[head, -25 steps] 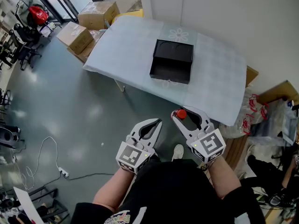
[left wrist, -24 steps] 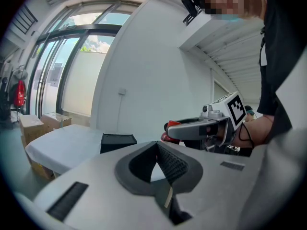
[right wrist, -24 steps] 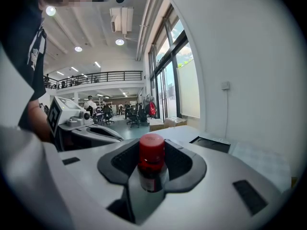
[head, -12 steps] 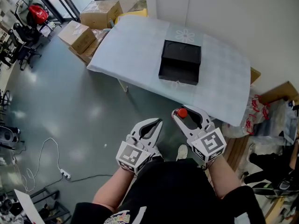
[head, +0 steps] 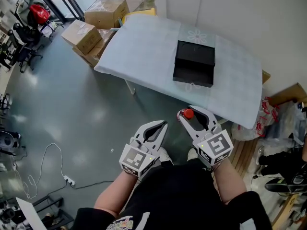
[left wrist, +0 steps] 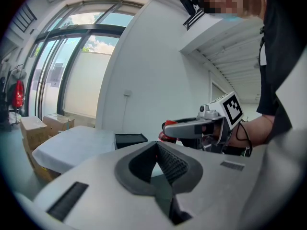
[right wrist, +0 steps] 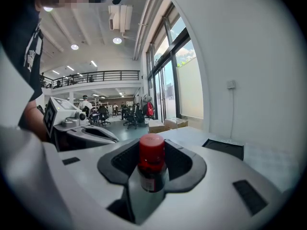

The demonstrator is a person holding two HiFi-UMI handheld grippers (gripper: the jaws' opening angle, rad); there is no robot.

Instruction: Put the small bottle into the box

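We found the small bottle point(right wrist: 152, 169) clamped in the right claw point(head: 186, 112), held out over the floor on the near side of the worktop point(head: 144, 47) and well apart from the black box point(head: 193, 75), which sat open towards the worktop's far right. The jaws pressed on the dark body just under the red cap, and we judged that the right place to hold it: the body gave the pads two flat-running sides, while the cap looked rounder and easier to lose. It seemed to us light and stiff, probably glass or hard plastic, with a smooth labelled skin that could slide if the squeeze slackened, and it might crack if dropped on the floor. Its long axis stood roughly upright, crosswise to the jaws, cap pointing up, so that from the head view we saw little but the red top. The left claw point(head: 164, 124) was clenched on nothing, jaw tips together, just left of the right one
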